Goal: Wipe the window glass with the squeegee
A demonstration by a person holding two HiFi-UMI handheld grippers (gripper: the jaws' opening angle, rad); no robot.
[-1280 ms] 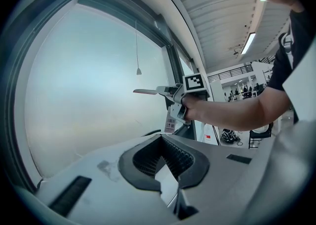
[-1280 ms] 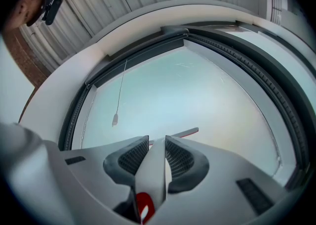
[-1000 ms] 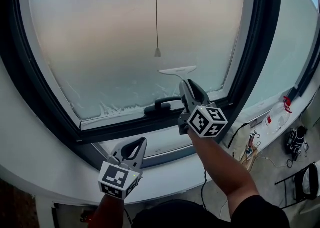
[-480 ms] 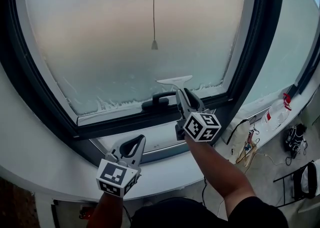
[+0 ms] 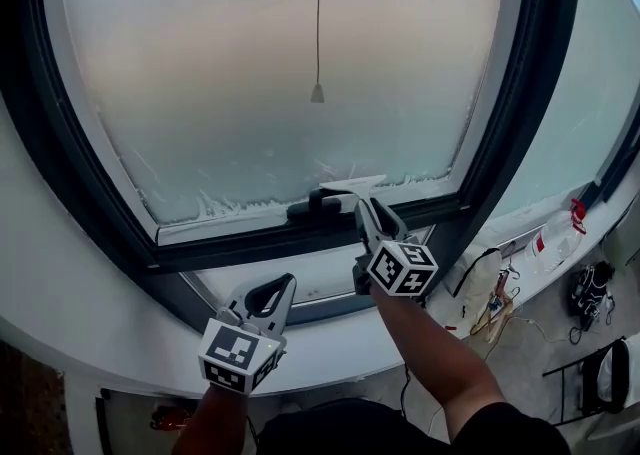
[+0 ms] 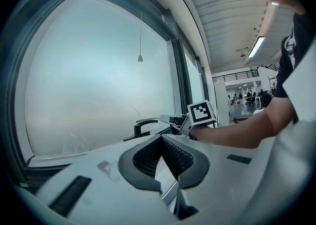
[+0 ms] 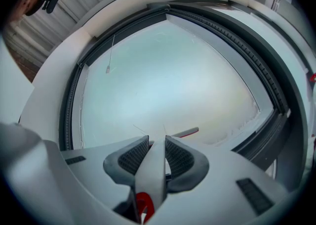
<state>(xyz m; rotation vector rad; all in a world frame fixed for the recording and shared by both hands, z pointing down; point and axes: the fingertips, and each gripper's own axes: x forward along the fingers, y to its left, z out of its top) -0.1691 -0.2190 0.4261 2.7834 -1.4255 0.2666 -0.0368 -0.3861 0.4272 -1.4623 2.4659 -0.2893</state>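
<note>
Frosted window glass, wide and pale, set in a dark frame above a white sill. Low at the pane's bottom edge, right gripper with jaws clamped on the handle of the squeegee, blade against the glass just above the black window handle. Lower left, near the sill and well off the glass, left gripper, jaws pressed together on nothing. Mid-pane, a thin pull cord hanging.
</note>
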